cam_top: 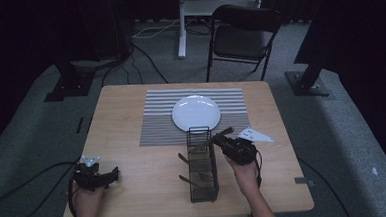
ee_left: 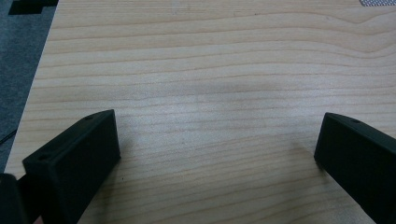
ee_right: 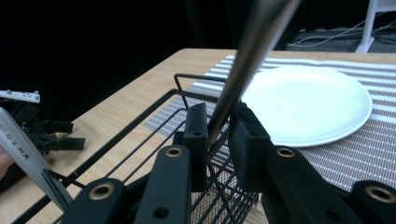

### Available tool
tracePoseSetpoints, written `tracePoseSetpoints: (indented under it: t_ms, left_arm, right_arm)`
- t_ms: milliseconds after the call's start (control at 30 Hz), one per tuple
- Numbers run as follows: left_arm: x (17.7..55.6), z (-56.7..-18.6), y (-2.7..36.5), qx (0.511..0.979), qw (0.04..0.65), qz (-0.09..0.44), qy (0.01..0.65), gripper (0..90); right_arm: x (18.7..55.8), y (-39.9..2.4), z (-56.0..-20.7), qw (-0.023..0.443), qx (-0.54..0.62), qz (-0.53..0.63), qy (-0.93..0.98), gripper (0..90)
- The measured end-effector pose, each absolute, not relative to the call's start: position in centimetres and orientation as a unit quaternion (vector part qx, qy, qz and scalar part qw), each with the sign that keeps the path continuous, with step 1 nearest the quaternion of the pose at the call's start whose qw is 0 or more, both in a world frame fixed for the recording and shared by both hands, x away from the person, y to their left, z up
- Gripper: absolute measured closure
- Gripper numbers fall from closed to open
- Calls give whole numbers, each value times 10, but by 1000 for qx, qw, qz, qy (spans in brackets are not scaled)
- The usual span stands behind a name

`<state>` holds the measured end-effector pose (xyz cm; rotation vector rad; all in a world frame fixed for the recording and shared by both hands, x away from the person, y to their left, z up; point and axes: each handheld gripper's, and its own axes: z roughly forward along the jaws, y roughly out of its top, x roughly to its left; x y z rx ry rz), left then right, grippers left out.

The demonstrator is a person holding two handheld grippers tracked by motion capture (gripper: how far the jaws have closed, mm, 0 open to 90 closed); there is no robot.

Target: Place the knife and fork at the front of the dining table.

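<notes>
Right jaws (ee_right: pixel 217 135) tight on a slim, dull-grey metal utensil handle (ee_right: pixel 247 56); left jaws (ee_left: pixel 215 154) wide, empty.

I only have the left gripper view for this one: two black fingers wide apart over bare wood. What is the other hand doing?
Observer: The right gripper is shut on a metal utensil handle that stands in a black wire basket.
Operator: What else is on the table?
Observer: A white plate sits on a striped placemat, just beyond the basket.
Operator: Are there more utensils in the basket?
Observer: Yes, other utensils poke out of its left side.
</notes>
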<state>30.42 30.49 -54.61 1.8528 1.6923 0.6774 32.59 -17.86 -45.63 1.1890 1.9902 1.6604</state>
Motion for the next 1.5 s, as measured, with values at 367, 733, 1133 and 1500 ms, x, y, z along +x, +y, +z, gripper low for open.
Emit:
tracePoseSetpoints:
  t_ms: [367,733,1133,1500]
  left_arm:
    - [304,-546,305,688,267,251,627,0]
    - [304,-546,305,688,267,251,627,0]
    - [304,-546,305,688,267,251,627,0]
    - [304,-546,305,687,268,251,627,0]
  right_arm:
    - [334,-178,-455,125,412,587,686,810]
    - [338,-166,-445,140,390,588,695,826]
    - [343,-168,-440,169,393,584,690,827]
    - [342,-189,-425,194,399,598,668,834]
